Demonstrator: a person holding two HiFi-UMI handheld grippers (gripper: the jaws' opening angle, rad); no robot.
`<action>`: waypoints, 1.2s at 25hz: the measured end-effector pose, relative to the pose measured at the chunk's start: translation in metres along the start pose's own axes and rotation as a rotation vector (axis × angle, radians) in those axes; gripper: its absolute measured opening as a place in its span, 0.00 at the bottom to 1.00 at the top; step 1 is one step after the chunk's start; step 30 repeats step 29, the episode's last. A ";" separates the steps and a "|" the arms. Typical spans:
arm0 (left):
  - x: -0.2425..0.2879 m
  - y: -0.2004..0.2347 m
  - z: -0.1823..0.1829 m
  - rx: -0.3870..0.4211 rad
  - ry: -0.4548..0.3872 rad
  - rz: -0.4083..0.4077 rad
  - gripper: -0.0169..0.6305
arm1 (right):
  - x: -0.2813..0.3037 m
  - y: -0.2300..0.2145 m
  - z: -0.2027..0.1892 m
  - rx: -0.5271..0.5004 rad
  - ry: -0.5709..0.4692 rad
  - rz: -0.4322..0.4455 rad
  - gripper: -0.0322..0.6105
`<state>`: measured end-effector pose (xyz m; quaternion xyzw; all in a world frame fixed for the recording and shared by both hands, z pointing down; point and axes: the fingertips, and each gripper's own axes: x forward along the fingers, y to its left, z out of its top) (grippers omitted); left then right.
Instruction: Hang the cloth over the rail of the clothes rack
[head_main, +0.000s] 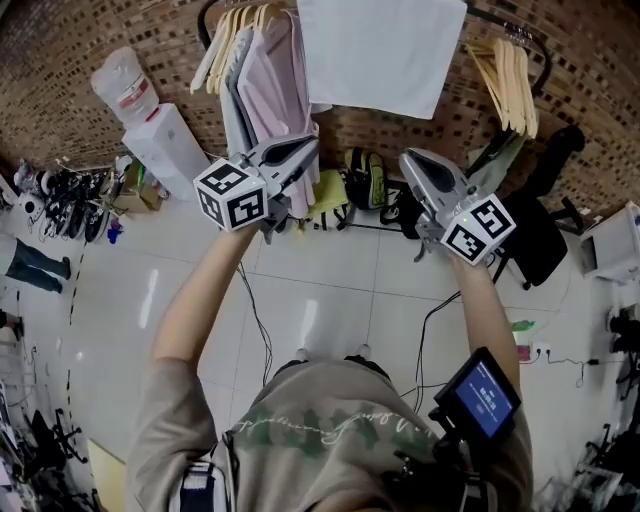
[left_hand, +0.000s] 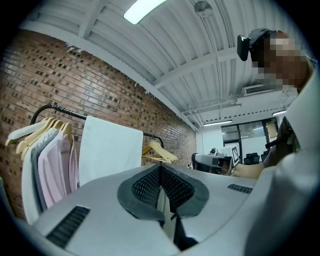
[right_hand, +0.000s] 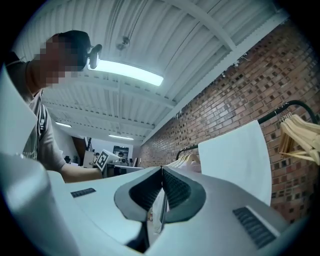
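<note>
head view: the cloth (head_main: 380, 45), a plain white rectangle of smooth matte weave, lies draped over the rail (head_main: 490, 17) at the top centre of the frame, between pink and grey garments (head_main: 265, 80) at upper left and bare wooden hangers (head_main: 510, 85) at upper right. the left gripper (head_main: 305, 148) and right gripper (head_main: 410, 158) sit below it at mid-frame, apart from the fabric, over a glossy tiled floor (head_main: 320, 290). left gripper view: the fingers are clenched together, ribbed dark pads meeting with nothing between them. the cloth (left_hand: 110, 150) hangs flat at centre left on the thin black tubular rail (left_hand: 65, 112), against a rough brick wall (left_hand: 100, 85). right gripper view: these fingers are likewise pressed shut and empty, and the cloth (right_hand: 235, 160) shows at right as a stiff-looking sheet with straight edges. the hanging appears done. a good finish would be judged by the drape, with similar lengths on both sides of the rail so the smooth fabric does not slide off, the fold square to the tube, and both grippers kept clear of the lower hem to avoid dragging it.
</note>
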<state>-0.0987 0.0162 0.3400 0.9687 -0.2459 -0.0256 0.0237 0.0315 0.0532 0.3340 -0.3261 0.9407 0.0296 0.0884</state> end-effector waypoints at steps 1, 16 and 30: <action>-0.007 0.002 0.000 -0.004 0.000 0.004 0.04 | 0.006 0.007 -0.002 -0.007 0.006 0.006 0.06; -0.059 0.010 -0.010 -0.017 -0.042 0.072 0.04 | 0.028 0.025 0.012 -0.031 0.003 0.013 0.06; -0.055 0.015 0.009 0.027 -0.040 0.086 0.04 | 0.035 0.024 0.029 -0.062 0.006 0.037 0.06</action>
